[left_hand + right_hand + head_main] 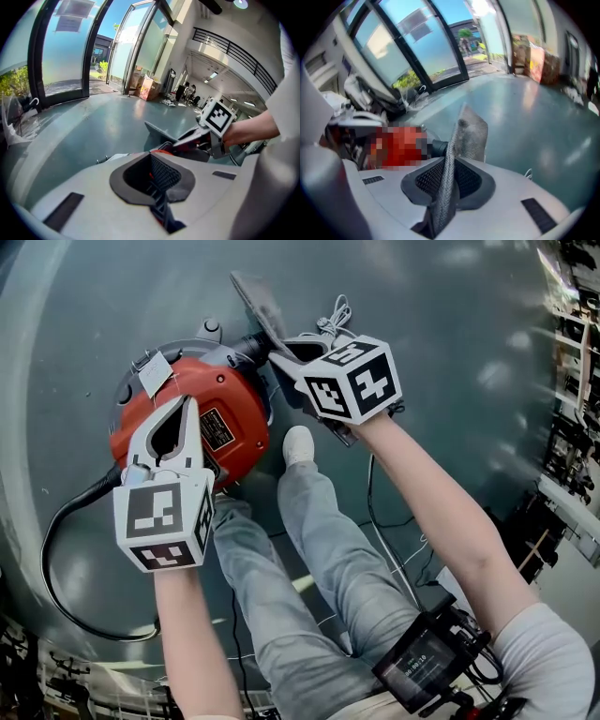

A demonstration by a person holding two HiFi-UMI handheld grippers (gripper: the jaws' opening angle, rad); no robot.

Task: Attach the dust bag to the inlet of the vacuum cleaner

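A round red vacuum cleaner sits on the grey floor, its black inlet pointing to the upper right. My left gripper lies over the red top with its jaws shut; I see nothing clamped between them. My right gripper is shut on the lower end of a grey mesh dust bag, right beside the inlet. In the right gripper view the mesh bag runs between the pads, with the inlet just beyond. The left gripper view shows the bag and the right gripper.
A black power cable loops from the vacuum across the floor at the left. A white tag hangs on the vacuum. The person's legs and a white shoe stand beside it. A white cord bundle lies behind the right gripper.
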